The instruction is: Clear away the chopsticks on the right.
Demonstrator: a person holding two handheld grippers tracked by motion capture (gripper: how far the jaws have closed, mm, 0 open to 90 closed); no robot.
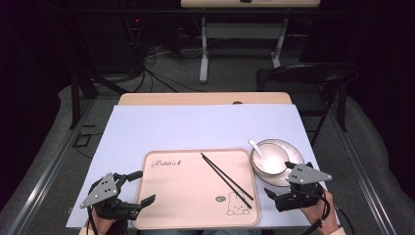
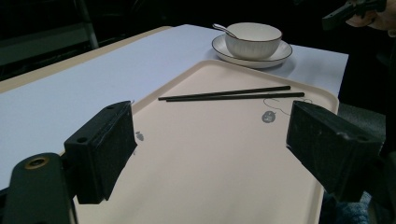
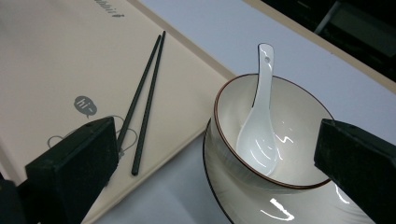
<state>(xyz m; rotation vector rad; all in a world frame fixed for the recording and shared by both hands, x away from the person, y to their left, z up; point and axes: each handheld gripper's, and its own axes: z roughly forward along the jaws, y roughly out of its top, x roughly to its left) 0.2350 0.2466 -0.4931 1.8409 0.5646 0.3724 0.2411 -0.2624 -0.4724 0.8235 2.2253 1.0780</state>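
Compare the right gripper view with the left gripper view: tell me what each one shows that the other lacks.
Right gripper view alone: the inside of the bowl, with the spoon's scoop resting in it. Left gripper view alone: the tray's long bare stretch and, far off, the right gripper. Both share the chopsticks, the plate under the bowl, and open jaws.

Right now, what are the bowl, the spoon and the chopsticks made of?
Bowl: likely glazed ceramic, white and shiny with a thin brown rim.
Spoon: probably glossy porcelain, bright glints on it.
Chopsticks: matte black, perhaps plastic or lacquered wood; can't tell which.
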